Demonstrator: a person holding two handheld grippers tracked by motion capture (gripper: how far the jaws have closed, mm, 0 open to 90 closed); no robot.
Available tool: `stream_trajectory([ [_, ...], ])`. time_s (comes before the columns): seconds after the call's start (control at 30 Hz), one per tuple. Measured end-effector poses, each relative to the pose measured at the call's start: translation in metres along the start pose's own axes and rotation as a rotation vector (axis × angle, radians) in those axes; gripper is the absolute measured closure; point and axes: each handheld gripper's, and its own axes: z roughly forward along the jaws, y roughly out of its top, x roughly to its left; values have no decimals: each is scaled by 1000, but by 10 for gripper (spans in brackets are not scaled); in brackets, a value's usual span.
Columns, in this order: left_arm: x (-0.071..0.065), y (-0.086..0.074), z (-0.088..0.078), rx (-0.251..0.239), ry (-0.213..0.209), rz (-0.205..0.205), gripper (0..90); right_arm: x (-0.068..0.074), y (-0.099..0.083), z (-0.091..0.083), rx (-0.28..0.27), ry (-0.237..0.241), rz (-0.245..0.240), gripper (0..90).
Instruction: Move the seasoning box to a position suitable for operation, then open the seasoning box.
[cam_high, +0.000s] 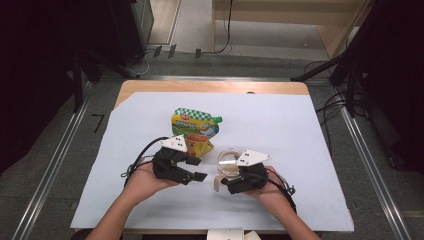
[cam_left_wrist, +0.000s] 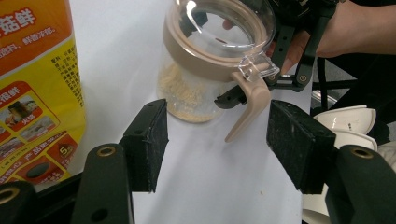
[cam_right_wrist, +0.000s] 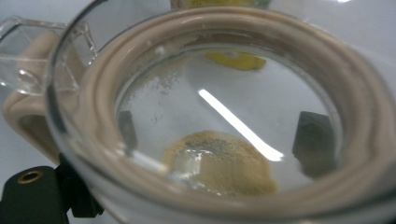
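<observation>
A clear glass jar (cam_high: 227, 162) with a beige lid ring and a beige handle (cam_left_wrist: 250, 105) is tilted, with its mouth toward the right gripper view. A little tan powder (cam_right_wrist: 219, 163) lies inside it. My right gripper (cam_high: 226, 172) is shut on the jar, and its black pads (cam_right_wrist: 315, 140) show through the glass on both sides. Left of the jar, my left gripper (cam_high: 196, 169) points at it and is open, with nothing between its pads (cam_left_wrist: 147, 140). A yellow and green pouch (cam_high: 192, 130) lies flat just behind the grippers.
A pale sheet (cam_high: 300, 150) covers the wooden table (cam_high: 215, 86). White plastic pieces (cam_left_wrist: 345, 121) lie at the table's front edge (cam_high: 227, 234). Dark stands and cables are on the floor to both sides.
</observation>
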Motion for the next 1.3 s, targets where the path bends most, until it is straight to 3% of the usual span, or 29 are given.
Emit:
stream_trajectory([
  [0.3,-4,1,1,-8,-3,9,426,-4,1,-6,9,47,48,75],
  [0.5,-3,0,2,-5,-11,4,448,-5,-1,-32,47,50,35,99],
  [0.67,-6,2,5,2,-4,6,483,-6,-9,-60,41,32,86,155],
  [0.77,-8,2,9,27,7,11,537,-8,-13,-72,55,37,82,340],
  [0.83,-11,4,10,30,32,4,694,-10,-14,-76,67,45,87,403],
  [0.9,-12,4,12,20,14,5,794,-12,-13,-78,67,48,89,454],
  [0.97,-11,3,17,44,-8,-15,847,-13,-10,-80,38,38,85,483],
  [1.1,-8,1,21,40,-36,-35,871,-14,-7,-82,8,27,85,542],
  [1.2,-4,1,24,47,-61,-68,880,-16,-7,-84,-4,33,91,644],
  [1.3,-4,0,27,56,-48,-43,880,-17,-7,-85,-2,39,150,752],
])
